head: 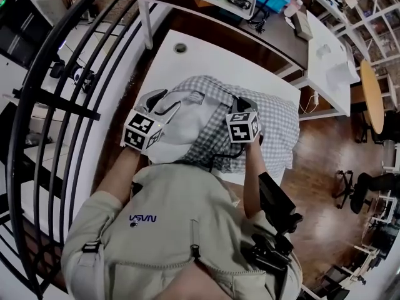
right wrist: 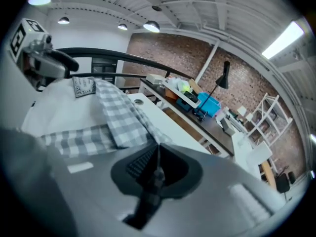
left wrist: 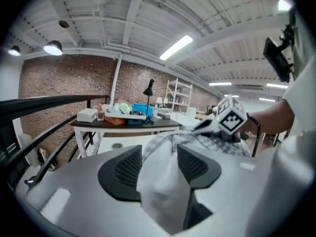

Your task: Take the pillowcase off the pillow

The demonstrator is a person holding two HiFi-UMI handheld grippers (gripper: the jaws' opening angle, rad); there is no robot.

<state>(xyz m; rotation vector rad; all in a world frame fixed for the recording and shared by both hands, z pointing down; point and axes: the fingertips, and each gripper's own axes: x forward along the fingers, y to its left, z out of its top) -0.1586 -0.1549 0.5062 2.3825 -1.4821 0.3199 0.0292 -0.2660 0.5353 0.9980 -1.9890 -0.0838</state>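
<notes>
Left gripper [left wrist: 159, 152]: jaws stand wide, with a fold of the white pillow [left wrist: 163, 191] bulging up between the pads and filling most of the gap. No pinch on it shows.
Right gripper [right wrist: 157, 149]: jaws pressed together on a strip of the grey-checked pillowcase [right wrist: 121, 120], and the cloth runs straight out from the tips.
Pillow: its bare white end lies under and between the two grippers, on the person's side. In the head view the left gripper [head: 165, 102] rests on this white part [head: 181, 136].
Pillowcase: it covers the part of the pillow ahead of both grippers [head: 275, 124]. Its edge is turned back in a band between them, and the right gripper [head: 240, 104] sits on that band.
Tag [right wrist: 84, 87]: sewn to the turned-back cloth — to the left of the right gripper's tips, towards the left gripper.
White table [head: 206, 61]: beneath pillow and grippers, its bare top stretching ahead of both.
Dark table [head: 275, 42]: well beyond both grippers — it carries a tray [head: 244, 8] and other clutter.
</notes>
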